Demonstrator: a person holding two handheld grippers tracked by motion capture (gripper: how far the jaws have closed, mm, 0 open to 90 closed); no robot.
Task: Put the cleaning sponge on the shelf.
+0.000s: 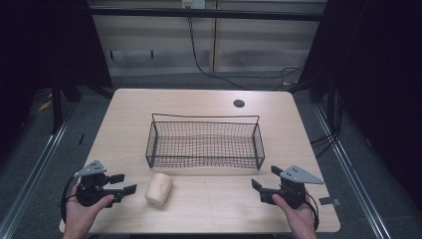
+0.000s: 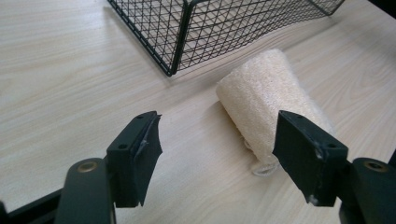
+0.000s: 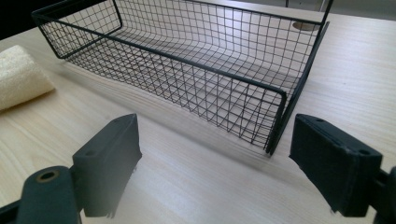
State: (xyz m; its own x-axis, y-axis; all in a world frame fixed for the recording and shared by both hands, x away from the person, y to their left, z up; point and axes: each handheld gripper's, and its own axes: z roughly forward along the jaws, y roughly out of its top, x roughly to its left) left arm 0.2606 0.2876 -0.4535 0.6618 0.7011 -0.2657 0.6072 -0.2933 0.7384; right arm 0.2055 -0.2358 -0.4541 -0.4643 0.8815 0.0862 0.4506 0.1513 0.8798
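One wire basket [image 1: 204,144] placed mid-surface, one loofah piece [image 1: 158,189] laid just before it, two claws, left claw [image 1: 124,183] and right claw [image 1: 264,177], both held spread, nothing gripped

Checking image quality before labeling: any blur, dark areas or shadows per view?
High view: table evenly lit, surroundings nearly black, slightly soft overall. Left gripper view: loofah and basket sharp; the left tongs show a little softer, and the loofah casts a soft shadow. Right gripper view: basket mesh crisp, right tongs blurred at the lower edge, faint shadow under the basket.
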